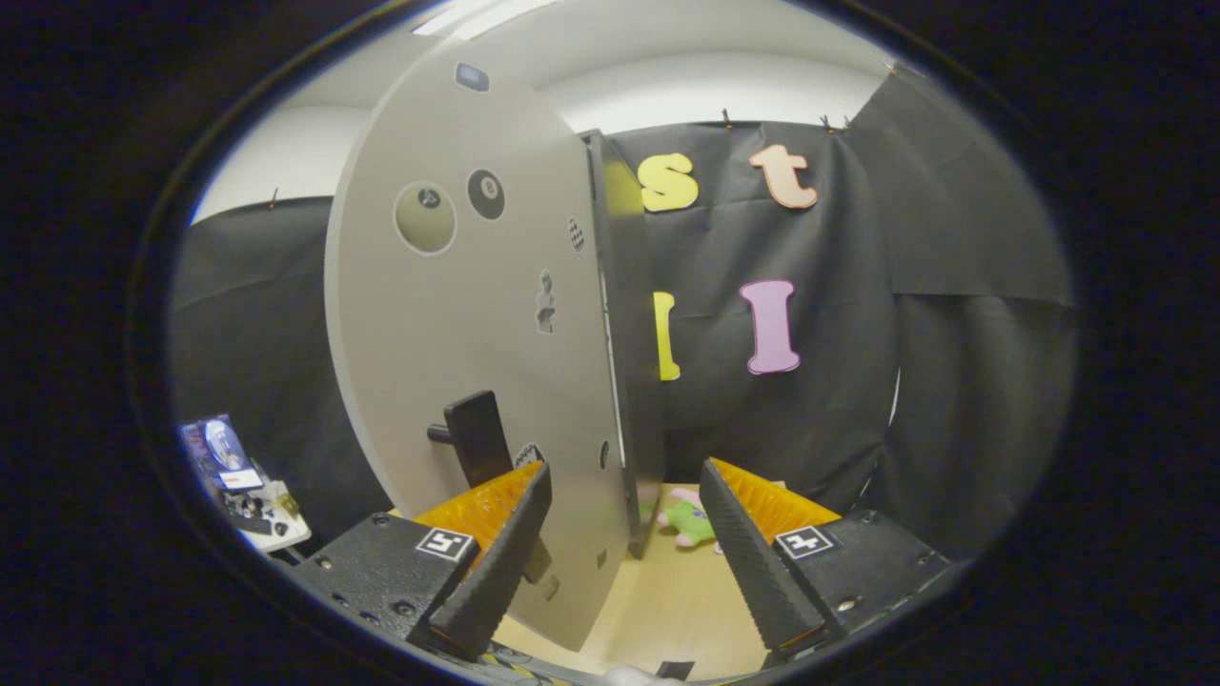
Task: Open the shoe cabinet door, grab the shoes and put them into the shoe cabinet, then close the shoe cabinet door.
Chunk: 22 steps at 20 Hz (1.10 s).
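- Shoe cabinet door (457, 314): pale grey, swung out edge-on, dark handle (477, 440) low on its face.
- Gripper (624, 557): fingers spread wide, empty, straddling the door's lower edge.
- Plush toy (688, 519): right of the door, partly hidden.
- Floor (658, 610): light wood under the door.

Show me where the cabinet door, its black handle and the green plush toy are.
cabinet door (457, 314), gripper view, middle of its grey front face.
black handle (477, 433), gripper view, its flat upright grip.
green plush toy (688, 519), gripper view, its body, on the floor between the open tongs (624, 562).
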### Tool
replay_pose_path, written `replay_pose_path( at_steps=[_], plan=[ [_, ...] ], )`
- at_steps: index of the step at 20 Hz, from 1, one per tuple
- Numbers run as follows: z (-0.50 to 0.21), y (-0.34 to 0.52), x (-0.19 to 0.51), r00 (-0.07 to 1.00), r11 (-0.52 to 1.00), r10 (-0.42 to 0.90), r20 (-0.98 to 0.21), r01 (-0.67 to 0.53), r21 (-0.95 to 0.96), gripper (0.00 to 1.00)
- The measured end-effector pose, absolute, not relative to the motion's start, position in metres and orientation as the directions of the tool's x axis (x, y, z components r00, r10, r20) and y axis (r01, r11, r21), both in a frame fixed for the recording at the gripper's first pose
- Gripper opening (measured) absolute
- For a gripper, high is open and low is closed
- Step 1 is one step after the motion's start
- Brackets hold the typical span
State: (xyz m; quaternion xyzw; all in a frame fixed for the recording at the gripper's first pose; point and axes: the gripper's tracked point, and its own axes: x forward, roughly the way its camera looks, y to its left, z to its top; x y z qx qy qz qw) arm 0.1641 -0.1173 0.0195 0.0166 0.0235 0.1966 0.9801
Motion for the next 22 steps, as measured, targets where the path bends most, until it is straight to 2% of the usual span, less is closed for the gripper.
replay_pose_path(
  at_steps=[4,10,17,22],
  plan=[
    [0.021,-0.105,0.164,0.925,0.925,0.379,-0.028,-0.377,0.040,0.97],
    [0.018,-0.063,0.148,0.951,0.948,0.308,-0.032,-0.304,0.091,0.96],
    [0.019,0.025,0.148,0.963,0.961,0.268,-0.033,-0.265,0.077,0.96],
    [0.019,0.100,0.167,0.951,0.952,0.305,-0.046,-0.304,0.034,0.96]
  ],
)
